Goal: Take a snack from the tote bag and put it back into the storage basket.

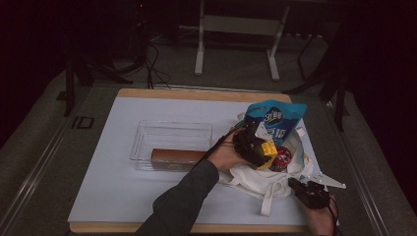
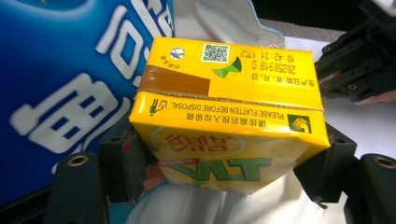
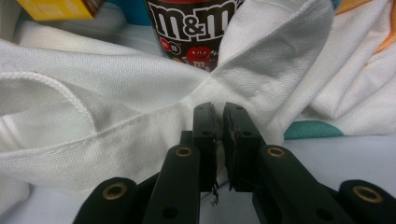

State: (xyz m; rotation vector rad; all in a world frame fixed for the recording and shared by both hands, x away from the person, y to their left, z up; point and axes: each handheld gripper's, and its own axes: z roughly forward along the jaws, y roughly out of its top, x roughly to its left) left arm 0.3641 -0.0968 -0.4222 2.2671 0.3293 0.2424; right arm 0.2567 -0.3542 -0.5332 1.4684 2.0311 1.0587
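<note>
**Yellow carton held above the tote, bag edge pinned at the near corner**

Nearest us, at five o'clock on the table, the right gripper (image 1: 306, 191) sits low with its jaws pinched nearly together on the hem of the white tote bag (image 1: 255, 179). In the right gripper view, the cloth (image 3: 140, 93) bunches right at the jaw tips, so that's a narrow grip on fabric, holding the bag's mouth down.

Moving in toward three o'clock of centre, the left gripper (image 1: 258, 147) has the yellow drink carton (image 1: 268, 149) clamped between its pads. In the left gripper view the carton (image 2: 229, 116) sits tilted, squeezed by its sides, held just over the bag's opening.

Right beside it, an M&M's pack (image 1: 282, 158) stands in the bag, and behind that, at one o'clock, a tall blue snack bag (image 1: 273, 118) leans up out of it. Off at nine o'clock of the carton lies a clear plastic tray (image 1: 169, 137) with a brown box (image 1: 176, 157) along its near edge.

The risks, as I judge them: the carton is soft-walled, so a hard squeeze could buckle it, and a tilted hold could let it slip. It could also clip the blue bag or the M&M's pack. And if the right grip on the hem lets go, the tote may drag along.

The count: one carton, one M&M's pack, one blue bag, one tote, one tray, one brown box, two grippers.
</note>
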